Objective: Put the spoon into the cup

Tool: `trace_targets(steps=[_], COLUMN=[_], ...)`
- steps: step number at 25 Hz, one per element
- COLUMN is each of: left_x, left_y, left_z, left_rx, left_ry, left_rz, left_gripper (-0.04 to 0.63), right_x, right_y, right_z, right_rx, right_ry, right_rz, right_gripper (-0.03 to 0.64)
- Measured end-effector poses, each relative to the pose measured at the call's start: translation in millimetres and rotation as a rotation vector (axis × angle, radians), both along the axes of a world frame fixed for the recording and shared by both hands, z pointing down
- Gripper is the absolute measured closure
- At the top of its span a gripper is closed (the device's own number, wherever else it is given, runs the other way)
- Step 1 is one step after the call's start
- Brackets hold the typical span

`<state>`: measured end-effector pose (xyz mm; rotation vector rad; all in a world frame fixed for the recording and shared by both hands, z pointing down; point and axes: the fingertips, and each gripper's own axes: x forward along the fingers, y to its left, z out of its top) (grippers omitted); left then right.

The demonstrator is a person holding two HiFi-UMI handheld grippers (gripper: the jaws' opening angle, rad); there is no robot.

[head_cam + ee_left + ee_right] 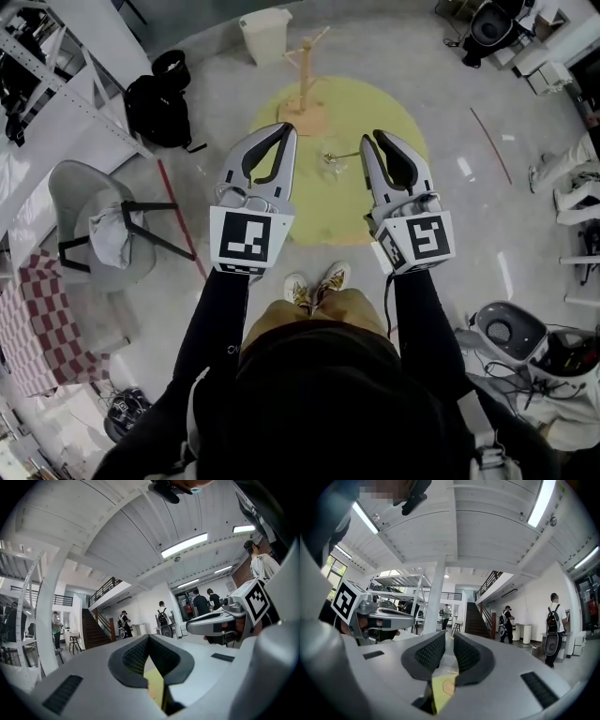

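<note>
Tongs check: left tongs (285, 131) closed together, empty, held above the yellow round worktop (398, 117). Wooden rack (306, 94) stands at its far side. Nearer, between both pairs, stands a clear cup (331, 168), spoon (349, 155) apparently in it, handle out right; right tongs (374, 141) slightly apart, nothing between.
</note>
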<state>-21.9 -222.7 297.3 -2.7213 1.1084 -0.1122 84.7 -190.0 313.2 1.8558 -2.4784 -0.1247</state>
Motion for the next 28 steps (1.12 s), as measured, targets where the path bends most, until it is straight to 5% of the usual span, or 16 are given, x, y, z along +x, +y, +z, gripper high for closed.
trace_targets(steps=[5, 28], left_x=[2.8, 10.7], left_y=[7.5, 21.6], left_z=[1.5, -2.5], left_rx=[0.002, 0.017], left_ry=[0.000, -0.018], left_rz=[-0.007, -0.011], left_gripper=[0.581, 0.581], right_x=[0.6, 8.8], right_y=[13.0, 27.0], right_z=[0.9, -1.1], right_rx=[0.006, 0.011], right_ry=[-0.007, 0.048], right_rz=[-0.029, 0.004], right_gripper=[0.589, 0.591])
